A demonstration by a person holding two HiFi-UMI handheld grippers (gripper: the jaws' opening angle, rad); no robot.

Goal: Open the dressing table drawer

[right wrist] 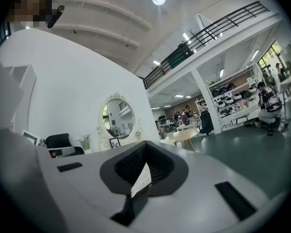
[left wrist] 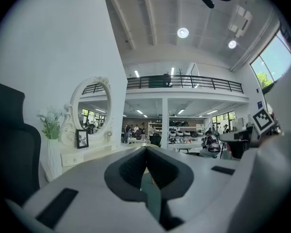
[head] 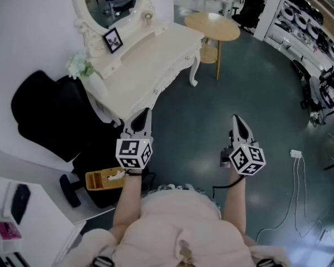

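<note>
The cream dressing table [head: 150, 60] stands at the upper left of the head view, with an oval mirror [head: 108, 1], a small photo frame [head: 112, 39] and a vase of flowers [head: 80, 67] on it. Its drawer fronts [head: 172, 74] run along the edge that faces me and look closed. My left gripper [head: 145, 112] is shut and holds nothing; its tips are just short of the table's near corner. My right gripper [head: 236, 117] is over the bare floor to the right, also shut and holding nothing. The left gripper view shows the mirror [left wrist: 92, 106] beyond the shut left gripper [left wrist: 146, 148]. The right gripper view shows the mirror [right wrist: 117, 118] far off past the right gripper [right wrist: 145, 143].
A black office chair [head: 50, 113] stands left of the dressing table. A round wooden table [head: 212, 26] is behind its far end. A yellow box [head: 103, 178] lies by my left arm, and a white desk [head: 22, 221] fills the lower left. A cable and plug [head: 296, 153] lie on the floor at the right.
</note>
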